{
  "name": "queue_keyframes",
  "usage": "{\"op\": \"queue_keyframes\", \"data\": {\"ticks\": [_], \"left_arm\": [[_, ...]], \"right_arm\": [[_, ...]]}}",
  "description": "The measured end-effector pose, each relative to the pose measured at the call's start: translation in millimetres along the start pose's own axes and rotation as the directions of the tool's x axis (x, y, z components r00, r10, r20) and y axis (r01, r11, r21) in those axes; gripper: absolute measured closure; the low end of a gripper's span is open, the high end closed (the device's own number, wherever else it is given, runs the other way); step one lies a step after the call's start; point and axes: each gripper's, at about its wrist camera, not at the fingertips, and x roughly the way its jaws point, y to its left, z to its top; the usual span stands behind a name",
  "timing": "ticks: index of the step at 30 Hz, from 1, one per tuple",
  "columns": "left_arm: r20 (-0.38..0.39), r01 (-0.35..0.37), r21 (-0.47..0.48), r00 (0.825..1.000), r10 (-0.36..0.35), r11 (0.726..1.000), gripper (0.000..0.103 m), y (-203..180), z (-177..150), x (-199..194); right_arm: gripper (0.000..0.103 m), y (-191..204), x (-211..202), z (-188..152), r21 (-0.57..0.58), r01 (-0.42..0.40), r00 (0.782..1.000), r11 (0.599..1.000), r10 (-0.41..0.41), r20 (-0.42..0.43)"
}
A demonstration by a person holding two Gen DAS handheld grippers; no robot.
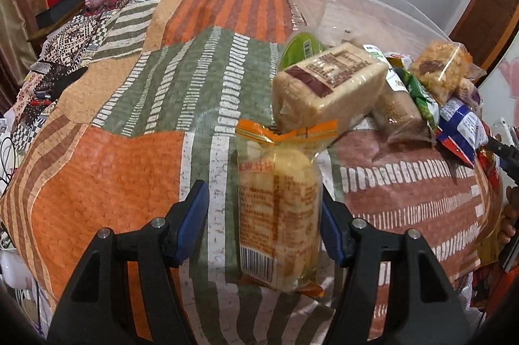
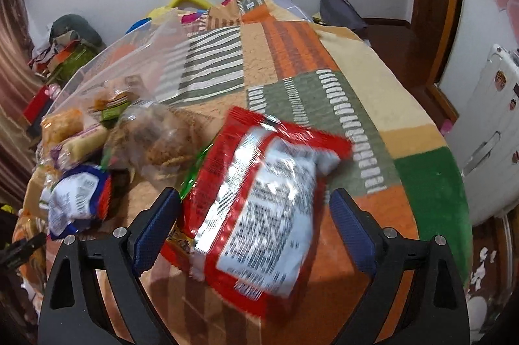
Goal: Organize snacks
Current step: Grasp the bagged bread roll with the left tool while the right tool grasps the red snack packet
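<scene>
In the left wrist view my left gripper (image 1: 264, 215) is open around an orange-sealed bag of pale biscuits (image 1: 279, 212) lying on the patchwork bedspread (image 1: 113, 156); the right finger touches the bag, the left finger stands apart. Behind it lie a beige cake pack (image 1: 327, 85) and a pile of snack bags (image 1: 431, 92). In the right wrist view my right gripper (image 2: 254, 215) is open with a red and silver snack bag (image 2: 262, 202) between its fingers, blurred. A clear plastic bin (image 2: 129, 53) stands behind the pile.
A blue and white bag (image 2: 78, 195) and a clear bag of brown snacks (image 2: 155, 137) lie left of the right gripper. The clear bin (image 1: 356, 10) is at the back right in the left view. A white fridge (image 2: 486, 117) stands right of the bed.
</scene>
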Motion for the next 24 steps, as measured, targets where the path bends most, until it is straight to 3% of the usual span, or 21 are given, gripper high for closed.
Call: {"op": "queue_keyframes", "data": {"ticks": [1,4,6,14,18,24], "left_arm": [[0.004,-0.005,-0.001,1.000,0.005,1.000,0.041,0,0,0],[0.017,-0.014,0.002,1.000,0.014,1.000,0.059,-1,2,-2],[0.022,-0.027,-0.001,0.999,0.027,1.000,0.063,1,4,-3],[0.077,-0.088,0.022,0.993,0.086,0.996,0.065,6,11,-14],[0.099,-0.091,0.027,0.991,0.088,0.996,0.065,7,15,-19],[0.122,-0.097,0.046,0.988,0.091,0.994,0.065,0,18,-25]], "right_arm": [[0.010,1,0,0,-0.009,0.002,1.000,1.000,-0.002,-0.002],[0.011,3,0,-2,-0.030,0.008,1.000,1.000,-0.008,-0.003],[0.014,4,-1,-3,-0.038,0.007,1.000,0.999,-0.008,-0.004],[0.015,-2,-4,-4,-0.044,0.014,0.999,0.999,-0.016,-0.030],[0.003,-3,-2,3,-0.032,0.066,0.995,0.997,-0.069,-0.074],[0.002,-1,7,10,0.004,0.088,0.992,0.996,-0.087,-0.093]]}}
